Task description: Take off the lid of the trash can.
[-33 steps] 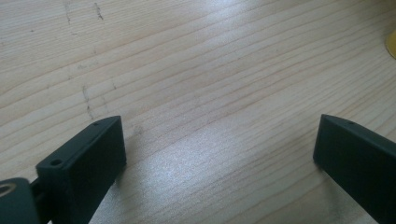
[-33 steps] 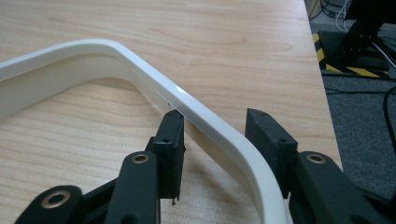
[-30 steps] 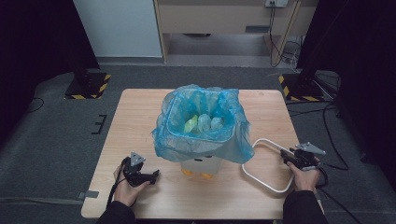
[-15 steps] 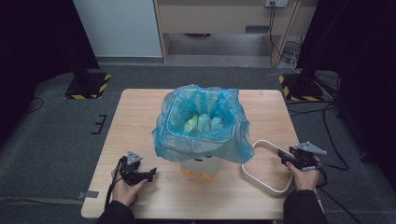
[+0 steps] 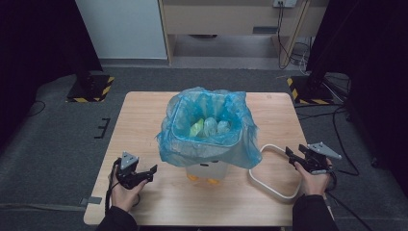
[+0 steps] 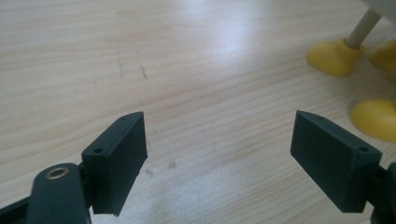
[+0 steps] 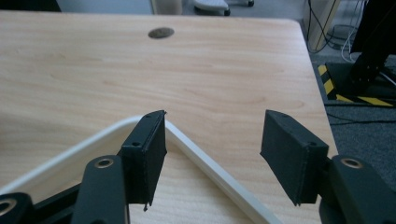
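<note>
1. Looking down from the high view, a small white bin lined with a crinkled blue plastic bag (image 5: 208, 127) stands mid-table on the pale wooden table (image 5: 144, 110). The left gripper (image 5: 146, 172) sits left of the bin's base with its jaws parted and pointing toward the bin. The right gripper (image 5: 294, 156) is held by a hand at the table's right edge, its jaws aimed at the white rounded-rectangle plastic ring (image 5: 272, 175) that lies flat beside the bin; these jaws have just been opening.

2. In the left gripper view, the left gripper (image 6: 217, 140) has its jaws wide apart with bare wood between them; they have just been closing a little. The bin's yellow rounded feet (image 6: 334, 58) lie beyond the right-hand jaw, well clear of it.

3. In the right gripper view, the right gripper (image 7: 212, 140) stands with its jaws apart. The white ring (image 7: 205, 170) passes behind the left-hand jaw and runs across the gap between the jaws, gripped by neither.
</note>
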{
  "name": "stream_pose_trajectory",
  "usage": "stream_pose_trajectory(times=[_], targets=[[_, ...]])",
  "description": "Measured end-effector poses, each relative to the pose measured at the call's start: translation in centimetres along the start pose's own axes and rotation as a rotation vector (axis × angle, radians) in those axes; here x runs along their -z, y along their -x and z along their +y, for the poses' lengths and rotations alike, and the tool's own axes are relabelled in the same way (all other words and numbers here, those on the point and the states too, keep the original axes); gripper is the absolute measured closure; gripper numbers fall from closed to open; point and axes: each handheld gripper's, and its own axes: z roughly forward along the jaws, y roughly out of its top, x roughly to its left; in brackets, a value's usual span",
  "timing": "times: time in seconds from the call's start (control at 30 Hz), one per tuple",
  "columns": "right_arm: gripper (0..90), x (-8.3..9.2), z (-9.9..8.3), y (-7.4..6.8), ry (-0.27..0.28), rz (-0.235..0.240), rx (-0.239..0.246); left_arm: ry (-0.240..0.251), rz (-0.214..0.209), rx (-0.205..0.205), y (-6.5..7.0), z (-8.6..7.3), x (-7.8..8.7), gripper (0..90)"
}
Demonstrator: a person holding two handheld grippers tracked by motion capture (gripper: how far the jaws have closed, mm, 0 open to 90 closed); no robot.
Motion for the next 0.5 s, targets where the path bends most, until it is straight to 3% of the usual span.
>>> stream_pose_trajectory(times=[0.17,0.5], targets=[[39.2,0.5,0.9,-0.7,0.054,0.015,-0.012,0.055,0.005,0.019,-0.1,0.6,0.8,17.9],[36.9,1.8,2.5,-1.5,0.126,0.023,0.015,0.158,0.016,0.073,-0.6,2.3,2.6,18.1]])
